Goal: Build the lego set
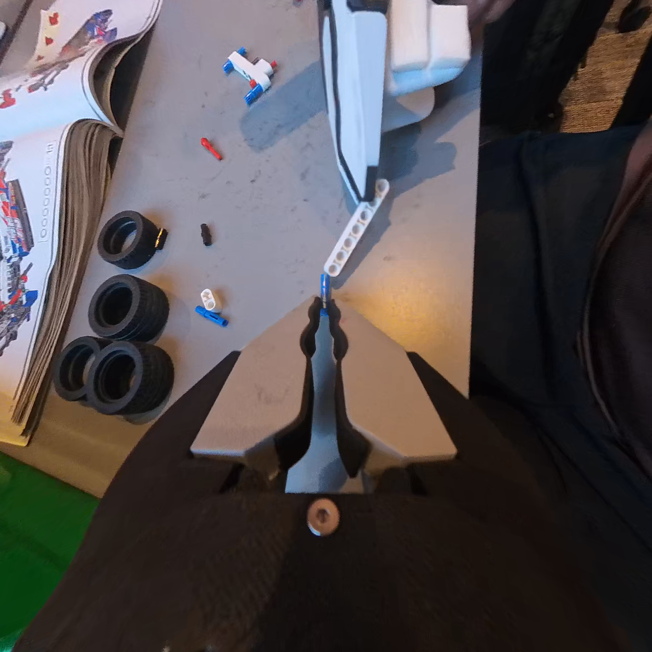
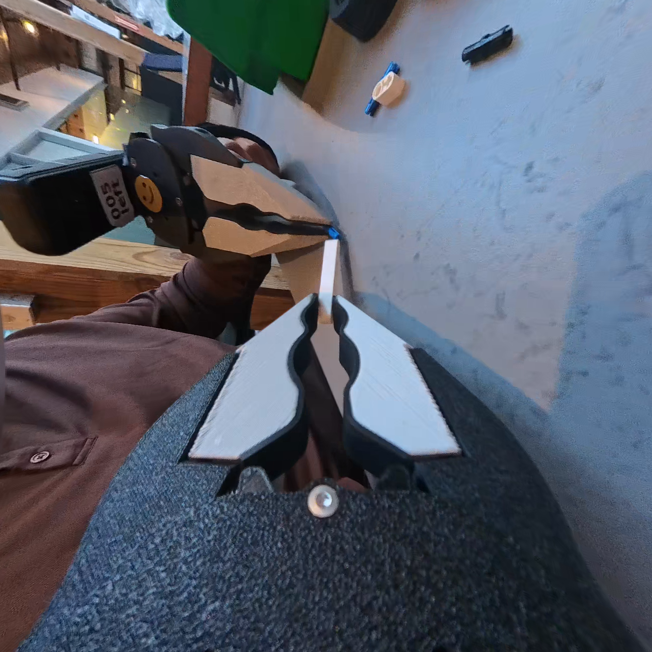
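Left wrist view: left gripper (image 1: pixel 324 304) at frame centre, tips clamped on a blue pin (image 1: pixel 324 290), pin's free end just at the last hole of a white beam (image 1: pixel 356 231). Beam slanting up to the right, far end pinched by the right gripper (image 1: pixel 368 188), a white shape reaching down from the top edge. Grey table (image 1: pixel 275 183) beneath. Left of centre: four black tyres (image 1: pixel 128 310), one pair stacked at lower left. Open instruction booklet (image 1: pixel 53 176) along the left edge. Scattered across the upper and middle table: small white-and-blue assembly (image 1: pixel 250 72), red pin (image 1: pixel 211 148), black pin (image 1: pixel 206 234), white connector (image 1: pixel 211 298) beside another blue pin (image 1: pixel 211 316). Dark clothing filling the right side.

Right wrist view: right gripper (image 2: pixel 326 303) at centre, closed on the white beam (image 2: pixel 328 278), seen edge-on and rising toward the blue pin (image 2: pixel 333 233). Left gripper (image 2: pixel 326 229) entering from the left, shut on that pin. Brown sleeve (image 2: pixel 106 352) at lower left. White connector (image 2: pixel 388 90) and black pin (image 2: pixel 488 44) at upper right on the table (image 2: pixel 476 229).
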Demonstrator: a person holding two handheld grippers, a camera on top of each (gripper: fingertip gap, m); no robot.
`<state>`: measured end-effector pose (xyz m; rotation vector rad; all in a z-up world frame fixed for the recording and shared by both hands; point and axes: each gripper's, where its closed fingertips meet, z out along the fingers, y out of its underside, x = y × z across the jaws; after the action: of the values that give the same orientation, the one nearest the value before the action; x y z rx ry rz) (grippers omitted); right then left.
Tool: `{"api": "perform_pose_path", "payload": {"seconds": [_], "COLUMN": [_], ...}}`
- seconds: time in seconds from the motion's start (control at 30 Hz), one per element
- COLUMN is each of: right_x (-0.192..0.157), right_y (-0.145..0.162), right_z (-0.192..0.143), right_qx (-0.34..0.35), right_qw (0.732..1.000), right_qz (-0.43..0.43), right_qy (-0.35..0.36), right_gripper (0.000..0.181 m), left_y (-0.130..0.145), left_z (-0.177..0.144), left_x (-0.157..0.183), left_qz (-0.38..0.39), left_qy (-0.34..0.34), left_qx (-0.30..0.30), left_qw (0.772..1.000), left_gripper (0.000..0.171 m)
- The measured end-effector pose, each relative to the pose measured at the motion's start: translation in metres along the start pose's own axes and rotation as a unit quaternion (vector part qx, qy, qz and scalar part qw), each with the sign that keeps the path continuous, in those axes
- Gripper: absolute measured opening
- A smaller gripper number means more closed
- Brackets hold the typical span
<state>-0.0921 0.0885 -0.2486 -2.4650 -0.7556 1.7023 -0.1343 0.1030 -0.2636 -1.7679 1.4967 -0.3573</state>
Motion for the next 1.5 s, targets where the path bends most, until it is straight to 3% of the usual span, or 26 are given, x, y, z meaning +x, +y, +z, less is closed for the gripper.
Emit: {"api": "perform_pose_path", "payload": {"seconds": [0.2,0.57,0.77,1.1,1.27,1.37,1.5], "right_x": [0.014,0.003,0.003,0.016,0.009,-0.002,-0.015], "right_y": [-0.002,0.005,-0.009,-0.013,-0.016,-0.008,0.003], "right_z": [0.005,0.023,0.014,0.009,0.006,0.011,0.022], "right_qx": [-0.008,-0.051,-0.033,-0.026,-0.03,-0.051,-0.07], "right_qw": [0.999,0.998,0.995,0.985,0.955,0.928,0.899], "right_qz": [-0.013,-0.03,-0.057,-0.111,-0.232,-0.312,-0.384], "right_qy": [0.048,0.039,0.077,0.132,0.183,0.195,0.197], "right_gripper": [0.007,0.009,0.018,0.016,0.02,0.002,0.0], "left_y": [-0.001,-0.002,-0.005,-0.003,-0.002,-0.001,-0.001], "left_z": [0.0,-0.001,-0.004,-0.002,-0.001,0.0,0.0], "left_x": [0.002,-0.004,-0.005,-0.004,-0.003,-0.003,-0.003], "left_qz": [0.013,0.006,0.007,0.01,0.008,0.011,0.013], "left_qy": [-0.003,-0.017,-0.022,-0.019,-0.015,-0.015,-0.017], "left_qx": [0.003,0.008,0.021,0.011,0.008,0.001,0.001], "left_qw": [1.0,1.0,1.0,1.0,1.0,1.0,1.0], "left_gripper": [0.001,0.001,0.001,0.001,0.001,0.001,0.001]}}
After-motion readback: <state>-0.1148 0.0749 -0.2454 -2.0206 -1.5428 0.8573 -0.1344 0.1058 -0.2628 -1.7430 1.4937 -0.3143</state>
